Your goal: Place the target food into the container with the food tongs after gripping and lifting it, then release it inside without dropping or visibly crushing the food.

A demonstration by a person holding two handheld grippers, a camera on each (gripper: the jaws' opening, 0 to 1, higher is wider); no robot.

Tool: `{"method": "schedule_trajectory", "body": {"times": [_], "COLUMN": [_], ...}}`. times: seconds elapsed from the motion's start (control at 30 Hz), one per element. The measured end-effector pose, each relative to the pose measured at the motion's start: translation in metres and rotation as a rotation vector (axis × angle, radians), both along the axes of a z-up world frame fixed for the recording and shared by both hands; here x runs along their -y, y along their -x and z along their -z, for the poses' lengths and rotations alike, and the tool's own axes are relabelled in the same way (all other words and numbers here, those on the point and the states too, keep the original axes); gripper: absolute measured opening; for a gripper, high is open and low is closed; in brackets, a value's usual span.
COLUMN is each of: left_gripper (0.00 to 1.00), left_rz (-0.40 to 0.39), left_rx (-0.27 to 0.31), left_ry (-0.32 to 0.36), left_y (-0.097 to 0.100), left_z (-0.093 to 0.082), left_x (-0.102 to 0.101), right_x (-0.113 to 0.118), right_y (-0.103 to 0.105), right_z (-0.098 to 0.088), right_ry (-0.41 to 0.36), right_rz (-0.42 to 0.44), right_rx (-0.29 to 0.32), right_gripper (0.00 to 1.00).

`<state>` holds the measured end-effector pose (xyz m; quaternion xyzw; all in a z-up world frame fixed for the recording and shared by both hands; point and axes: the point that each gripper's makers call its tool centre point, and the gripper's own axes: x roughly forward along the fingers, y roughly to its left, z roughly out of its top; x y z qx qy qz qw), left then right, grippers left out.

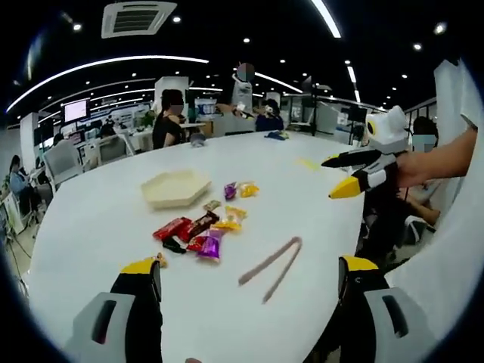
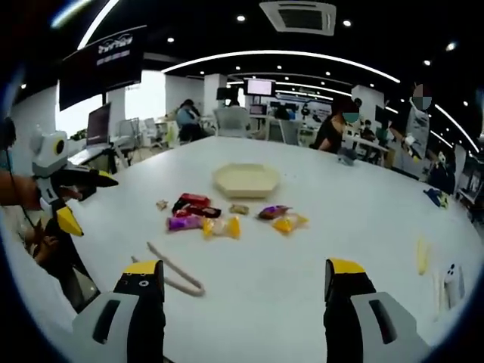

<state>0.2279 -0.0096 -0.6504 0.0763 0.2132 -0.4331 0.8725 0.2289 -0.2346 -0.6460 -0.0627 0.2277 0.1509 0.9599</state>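
Item: white round table, office setting, with people seated at desks beyond.

Container: cream hexagonal tray, lying empty past the food.

Food: cluster of wrapped snacks between tray and tongs, including 2 red-and-dark bars, a purple packet and yellow sweets; 2 more wrapped sweets lay just beside the tray. Which piece was the target could not be told.

Tool: pinkish food tongs, flat on the table, arms spread, untouched, nearest the grippers.

Left gripper: jaws wide apart, holding nothing, above the near table edge.

Right gripper: jaws likewise apart and empty.

Handling advice: the tongs probably had to be collected first, gripped near the hinged end so the tips could close gently on 1 wrapper.
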Motion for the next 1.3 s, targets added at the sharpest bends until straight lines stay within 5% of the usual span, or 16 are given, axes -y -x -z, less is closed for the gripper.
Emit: {"method": "schedule_trajectory", "body": {"times": [0.23, 0.5, 1.3], "left_gripper": [0.97, 0.97, 0.96], "left_rz": [0.008, 0.012, 0.074], "left_rx": [-0.013, -0.002, -0.028], "left_ry": [-0.024, -0.011, -0.12], "left_y": [-0.011, -0.016, -0.014], "left_z": [0.01, 0.004, 0.022], "left_x": [0.003, 0.006, 0.013], "right_x": [0.005, 0.013, 0.023], "right_y": [0.005, 0.002, -0.006], "right_z": [0.012, 0.01, 0.027], "right_ry": [0.028, 0.036, 0.025], "right_rz": [-0.02, -0.035, -0.059], "right_rx": [-0.046, -0.023, -0.056], "right_gripper": [0.89, 0.89, 0.87]}}
